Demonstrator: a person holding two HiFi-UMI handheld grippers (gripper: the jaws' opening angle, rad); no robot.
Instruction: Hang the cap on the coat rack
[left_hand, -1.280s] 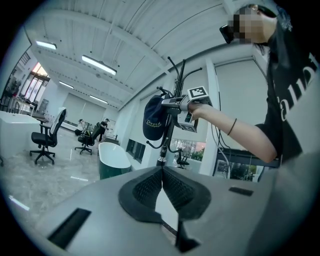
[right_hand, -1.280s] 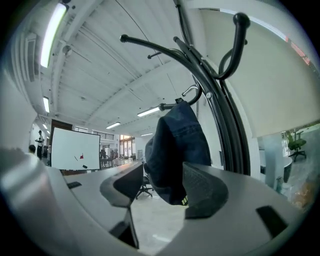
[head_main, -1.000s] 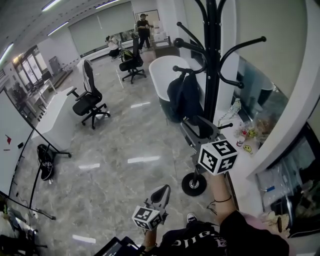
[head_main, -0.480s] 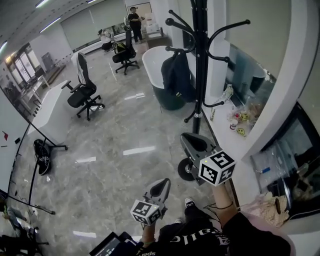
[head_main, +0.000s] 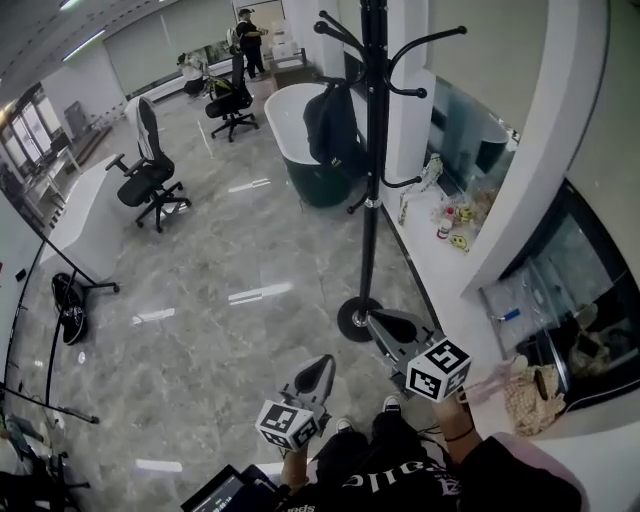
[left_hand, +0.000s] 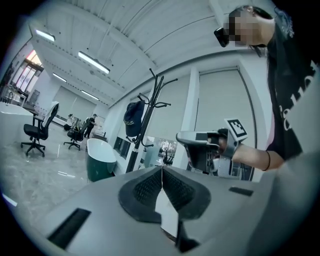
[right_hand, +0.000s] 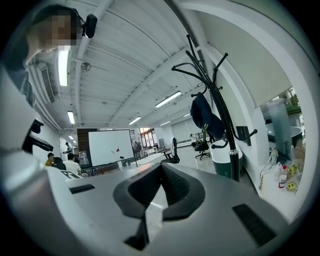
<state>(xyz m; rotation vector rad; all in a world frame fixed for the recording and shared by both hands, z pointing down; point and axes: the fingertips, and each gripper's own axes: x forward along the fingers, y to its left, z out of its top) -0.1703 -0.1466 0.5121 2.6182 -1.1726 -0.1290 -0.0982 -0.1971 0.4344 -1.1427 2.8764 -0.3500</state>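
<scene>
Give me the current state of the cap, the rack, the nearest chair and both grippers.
cap: hanging on a hook of the rack, held by no gripper.
coat rack: upright on its round base.
left gripper: jaws together, nothing between them.
right gripper: jaws closing together, nothing between them, clear of the rack.
office chair: upright, nobody in it.

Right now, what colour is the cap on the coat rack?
Dark navy cap; right gripper view shows it best.

Glossy grey marble floor (head_main: 230, 340), black office chairs (head_main: 143, 180), white-rimmed tub (head_main: 288, 118), whiteboard (right_hand: 110, 146), ceiling strip lights (right_hand: 168, 99)
</scene>
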